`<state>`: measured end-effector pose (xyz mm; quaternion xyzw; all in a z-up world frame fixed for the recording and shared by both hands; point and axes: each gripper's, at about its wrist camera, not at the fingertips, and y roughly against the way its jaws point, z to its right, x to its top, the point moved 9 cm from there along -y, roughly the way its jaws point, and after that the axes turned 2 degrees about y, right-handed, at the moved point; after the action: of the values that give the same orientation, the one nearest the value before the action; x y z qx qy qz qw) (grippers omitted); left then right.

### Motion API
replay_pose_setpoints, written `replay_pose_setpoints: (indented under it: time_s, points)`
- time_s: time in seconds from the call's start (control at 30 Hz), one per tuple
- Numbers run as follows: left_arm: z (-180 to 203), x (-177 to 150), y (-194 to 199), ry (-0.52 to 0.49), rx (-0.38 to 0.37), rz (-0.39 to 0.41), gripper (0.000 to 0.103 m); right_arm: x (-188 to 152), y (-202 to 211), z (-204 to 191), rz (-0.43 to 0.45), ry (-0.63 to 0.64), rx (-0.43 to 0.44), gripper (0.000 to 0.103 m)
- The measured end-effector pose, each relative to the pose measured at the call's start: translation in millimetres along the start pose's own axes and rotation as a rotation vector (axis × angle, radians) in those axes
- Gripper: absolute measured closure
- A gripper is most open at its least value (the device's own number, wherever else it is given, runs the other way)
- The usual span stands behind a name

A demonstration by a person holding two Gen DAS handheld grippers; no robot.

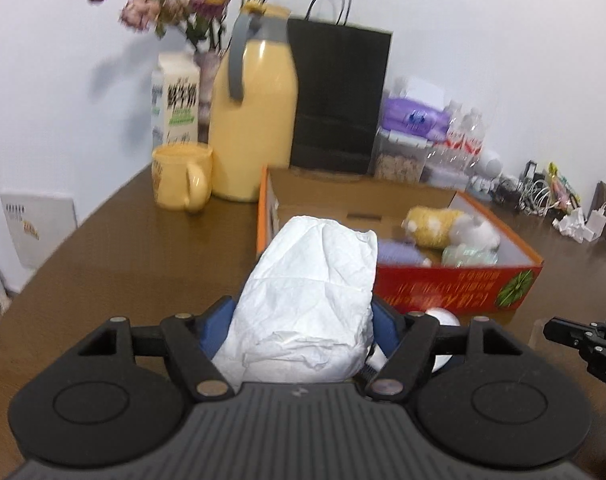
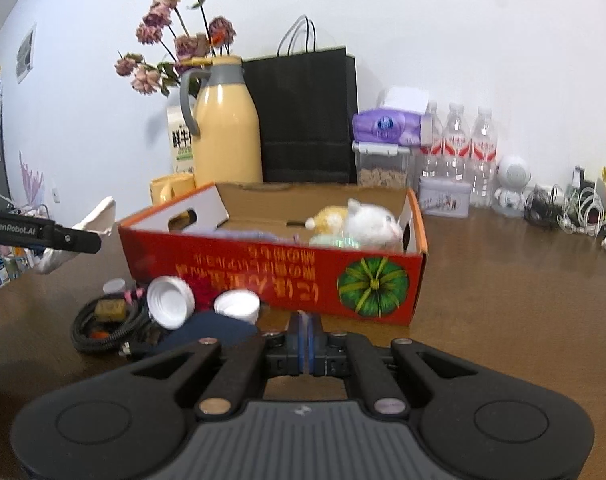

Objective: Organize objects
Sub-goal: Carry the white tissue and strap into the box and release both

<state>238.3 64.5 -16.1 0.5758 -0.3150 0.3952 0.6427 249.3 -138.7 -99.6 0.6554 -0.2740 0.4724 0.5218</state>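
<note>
My left gripper (image 1: 303,320) is shut on a crumpled white paper wad (image 1: 311,292) and holds it above the table, just in front of the red cardboard box (image 1: 455,284). The box holds a yellow plush toy (image 1: 431,226), a white plush toy (image 1: 475,232) and pale items. In the right wrist view the left gripper (image 2: 91,236) with the white wad (image 2: 99,212) is left of the box (image 2: 279,276). My right gripper (image 2: 305,340) is shut and empty, close to the box's front wall. White bottle caps (image 2: 171,300), a black cable coil (image 2: 103,324) and a dark blue object (image 2: 211,328) lie in front of the box.
A yellow thermos jug (image 1: 255,128), yellow mug (image 1: 183,178), milk carton (image 1: 175,104), flower vase and black paper bag (image 1: 339,96) stand behind the box. Water bottles (image 2: 455,148), a tissue pack (image 2: 387,126), a food container, a small white robot toy (image 2: 511,184) and cables line the back right.
</note>
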Motion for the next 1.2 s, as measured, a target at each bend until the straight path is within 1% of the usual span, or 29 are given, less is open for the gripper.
replay_pose_setpoints:
  time_s: [0.17, 0.33, 0.43, 0.53, 0.7, 0.77, 0.87, 0.9, 0.97, 1.07, 1.13, 1.2]
  points:
    - [19.1, 25.9, 3.1, -0.029, -0.019, 0.061, 0.031, 32.3, 2.4, -5.2, 0.068, 0.048, 0.000, 0.102]
    - [36.2, 45.0, -10.0, -0.038, -0.007, 0.070, 0.030, 69.4, -10.4, -11.3, 0.130, 0.082, 0.004, 0.102]
    - [47.5, 57.0, -18.8, -0.042, -0.019, 0.088, 0.030, 88.5, -23.5, -14.3, 0.156, 0.090, 0.007, 0.102]
    - [56.3, 69.4, -29.4, -0.047, -0.016, 0.108, 0.030, 102.2, -40.9, -17.2, 0.167, 0.088, 0.013, 0.102]
    - [63.5, 87.9, -51.8, -0.009, -0.002, 0.117, 0.030, 118.1, -77.9, -16.9, 0.163, 0.060, 0.028, 0.101]
    - [66.0, 95.0, -64.7, 0.002, 0.009, 0.116, 0.030, 122.0, -93.7, -16.3, 0.157, 0.054, 0.033, 0.101]
    - [67.1, 97.7, -88.4, 0.002, 0.027, 0.094, 0.030, 118.9, -114.6, -14.5, 0.127, 0.063, 0.039, 0.101]
    - [64.8, 95.7, -97.5, 0.008, 0.035, 0.081, 0.030, 116.5, -121.2, -12.0, 0.114, 0.061, 0.040, 0.101]
    - [60.9, 87.2, -115.8, -0.003, 0.055, 0.024, 0.030, 109.7, -131.5, -5.3, 0.090, 0.045, 0.042, 0.102]
    - [53.5, 74.1, -135.2, -0.003, 0.079, -0.035, 0.030, 97.5, -146.3, 3.6, 0.042, 0.025, 0.048, 0.101]
    - [51.0, 67.9, -141.2, -0.007, 0.087, -0.057, 0.030, 92.1, -151.1, 7.7, 0.022, 0.022, 0.043, 0.101]
    - [51.2, 64.4, -142.2, -0.013, 0.088, -0.059, 0.030, 88.8, -152.9, 8.3, 0.010, 0.021, 0.046, 0.101]
